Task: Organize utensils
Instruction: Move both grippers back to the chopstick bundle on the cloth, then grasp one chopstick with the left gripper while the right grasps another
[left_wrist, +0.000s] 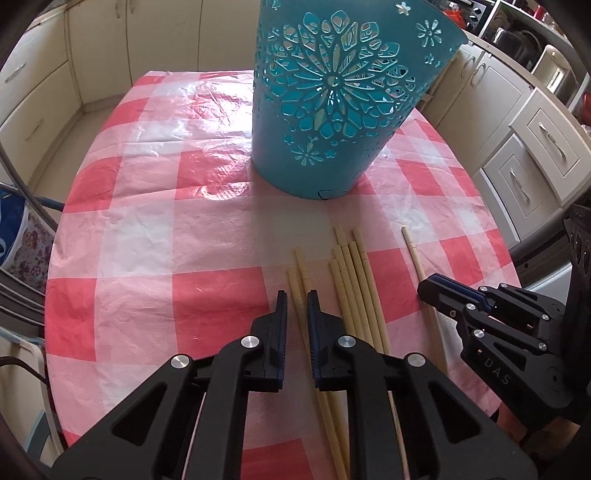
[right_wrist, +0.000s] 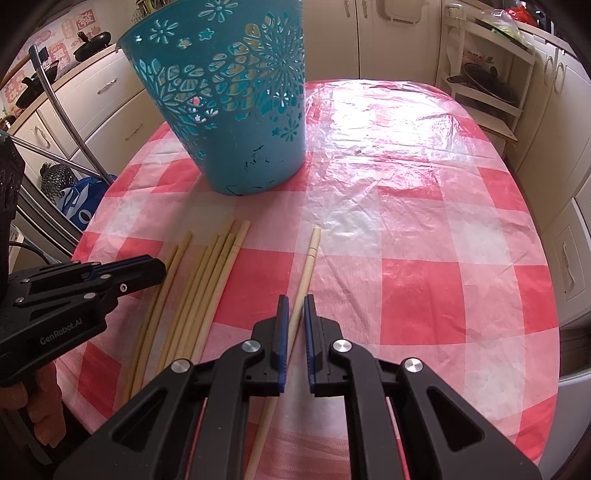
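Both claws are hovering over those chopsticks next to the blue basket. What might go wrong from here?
The left gripper straddles two chopsticks at once, so closing may pinch one and let the other roll away. The right gripper has the single chopstick off-centre between its fingers; it may pivot when lifted. The blue basket is tall and light-looking; a long stick knocking its rim might tip it.
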